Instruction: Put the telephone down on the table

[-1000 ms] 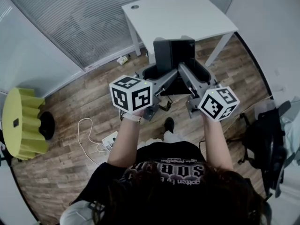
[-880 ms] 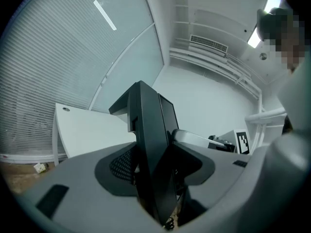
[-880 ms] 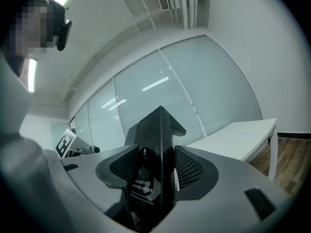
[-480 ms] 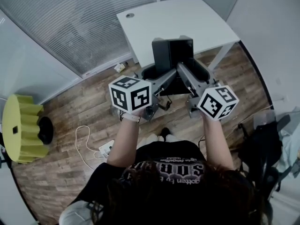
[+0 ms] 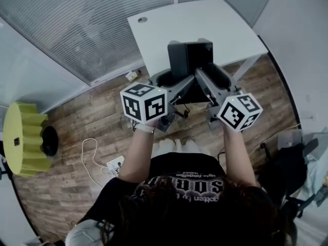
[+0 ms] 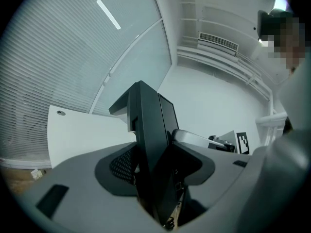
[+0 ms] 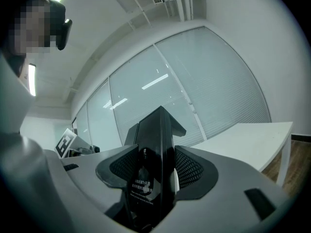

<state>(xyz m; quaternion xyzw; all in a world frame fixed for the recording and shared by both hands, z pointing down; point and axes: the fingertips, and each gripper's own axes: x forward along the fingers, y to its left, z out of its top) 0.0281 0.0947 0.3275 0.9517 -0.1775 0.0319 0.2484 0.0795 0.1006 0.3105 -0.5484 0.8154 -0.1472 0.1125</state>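
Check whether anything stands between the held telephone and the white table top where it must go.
Nothing visible does. The telephone, gripped by the left gripper and right gripper, hangs at the table's near edge; the top shows only a small round hole at one corner.

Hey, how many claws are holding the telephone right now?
2. The left claw clamps the telephone from its left side, and the right claw clamps it from its right side. None are hidden.
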